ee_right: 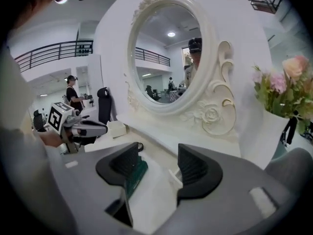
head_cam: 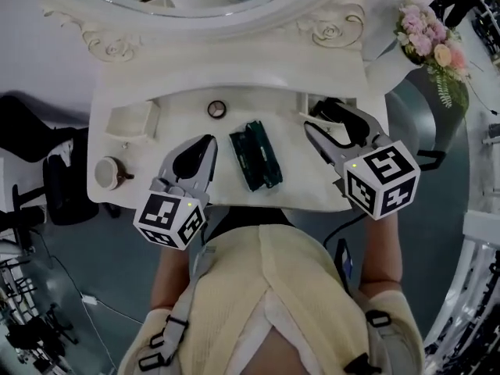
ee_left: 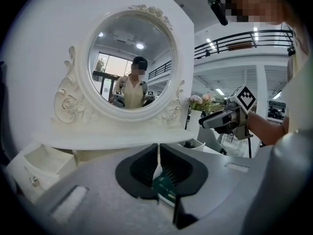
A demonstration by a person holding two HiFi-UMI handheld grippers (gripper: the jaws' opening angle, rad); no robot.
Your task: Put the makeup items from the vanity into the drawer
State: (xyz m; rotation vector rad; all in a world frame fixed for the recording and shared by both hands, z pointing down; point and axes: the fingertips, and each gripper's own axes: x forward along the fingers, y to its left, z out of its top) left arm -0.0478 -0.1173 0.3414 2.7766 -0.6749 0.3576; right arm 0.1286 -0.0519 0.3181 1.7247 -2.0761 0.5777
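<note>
Dark green oblong case [head_cam: 255,155] lying flat on white tabletop [head_cam: 297,182], in front of the oval white-framed mirror [ee_left: 131,62], long axis running from the near edge toward that mirror, slightly slanted

Left tongs [head_cam: 206,148] hovering just beside the case's left long side, pointing roughly along it; jaws standing together but for a hairline slit, gripping nothing

Right tongs [head_cam: 322,119] hanging off the case's right side, a little farther out; jaws gaping wide, nothing between them

Judging left as nearer yet needing to open first; right, already gaping, needing a swing across to span the case's short width
</note>
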